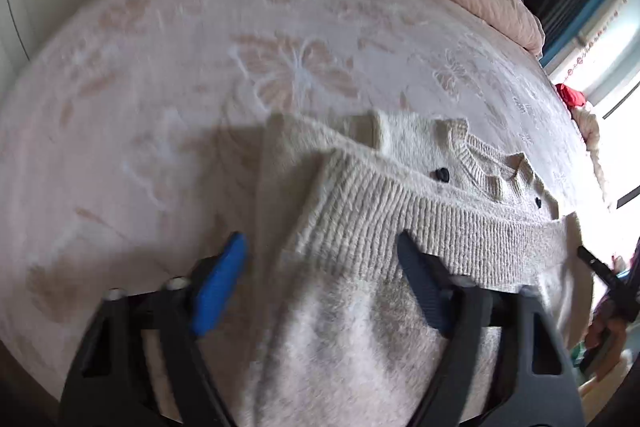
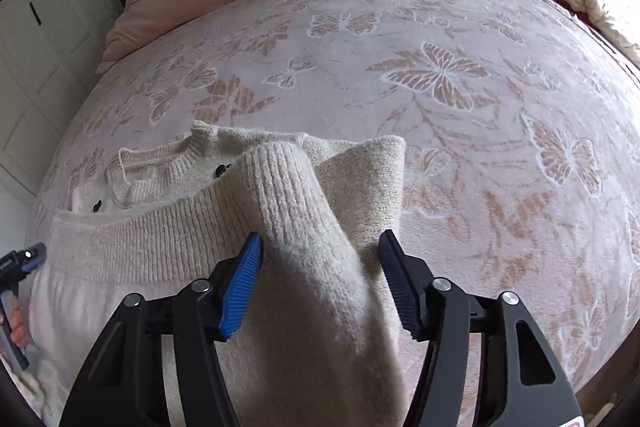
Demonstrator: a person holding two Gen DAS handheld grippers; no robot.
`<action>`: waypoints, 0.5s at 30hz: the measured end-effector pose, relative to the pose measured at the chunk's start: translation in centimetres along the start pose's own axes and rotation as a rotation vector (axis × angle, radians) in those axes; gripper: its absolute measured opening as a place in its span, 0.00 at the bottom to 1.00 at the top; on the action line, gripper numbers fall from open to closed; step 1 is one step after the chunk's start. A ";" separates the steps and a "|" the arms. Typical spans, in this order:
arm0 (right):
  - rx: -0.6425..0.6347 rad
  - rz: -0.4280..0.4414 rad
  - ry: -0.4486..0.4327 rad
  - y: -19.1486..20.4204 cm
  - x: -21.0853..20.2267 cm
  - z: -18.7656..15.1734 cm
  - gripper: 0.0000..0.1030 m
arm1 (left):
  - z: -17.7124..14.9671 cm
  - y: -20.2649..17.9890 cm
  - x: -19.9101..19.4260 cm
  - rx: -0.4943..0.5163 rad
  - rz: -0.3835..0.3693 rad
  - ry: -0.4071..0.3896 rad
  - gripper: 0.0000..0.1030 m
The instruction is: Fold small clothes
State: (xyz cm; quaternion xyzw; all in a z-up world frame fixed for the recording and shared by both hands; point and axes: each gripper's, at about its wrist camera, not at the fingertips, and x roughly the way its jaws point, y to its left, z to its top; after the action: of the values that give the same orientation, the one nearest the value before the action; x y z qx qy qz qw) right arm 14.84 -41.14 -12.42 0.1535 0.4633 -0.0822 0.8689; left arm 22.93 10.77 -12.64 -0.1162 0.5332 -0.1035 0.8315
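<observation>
Both claws stand spread, pinching nothing: left gripper (image 1: 320, 267) and right gripper (image 2: 320, 267) straddle the folded-up hem of the cream sweater (image 2: 192, 251) mid-bed (image 2: 480, 187); dragged pads could snag the released fold, springing it open.

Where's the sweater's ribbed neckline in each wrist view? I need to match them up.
Left wrist: the ribbed neckline sits right of centre, above the folded hem band.
Right wrist: it sits left of centre, above the same band.
Shared landmark: the dark button beside the neckline.
</observation>
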 end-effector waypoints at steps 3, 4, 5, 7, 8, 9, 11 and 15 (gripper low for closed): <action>0.012 0.041 -0.012 0.6 -0.6 -0.4 0.11 | -0.1 0.3 0.4 -0.042 -0.038 0.037 0.11; 0.013 0.058 0.009 0.8 -0.6 -0.5 0.07 | -0.1 0.2 -0.3 -0.039 -0.047 0.017 0.09; 0.020 0.078 0.002 1.0 -1.1 -0.5 0.07 | -0.1 -0.2 -1.2 -0.028 -0.052 -0.005 0.08; 0.056 0.156 -0.049 1.1 -4.0 0.1 0.06 | 0.3 -1.1 -4.5 -0.014 -0.092 -0.074 0.07; 0.084 0.202 -0.102 1.0 -6.1 0.8 0.06 | 0.8 -1.6 -6.8 -0.015 -0.115 -0.111 0.07; 0.109 0.244 -0.153 0.9 -8.1 1.6 0.06 | 1.3 -2.2 -8.5 -0.014 -0.142 -0.142 0.07; 0.134 0.279 -0.269 0.7 -11.7 3.5 0.06 | 2.8 -3.7 -12.1 0.014 -0.150 -0.218 0.07; 0.143 0.190 -0.287 -0.7 -10.0 6.5 0.07 | 6.1 -5.4 -11.6 0.028 -0.054 -0.247 0.08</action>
State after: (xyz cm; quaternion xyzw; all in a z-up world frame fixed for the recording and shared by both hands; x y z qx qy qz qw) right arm 14.15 -44.01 -0.89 0.2448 0.3109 -0.0537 0.9168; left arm 23.51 9.58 1.49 -0.1308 0.4219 -0.1182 0.8893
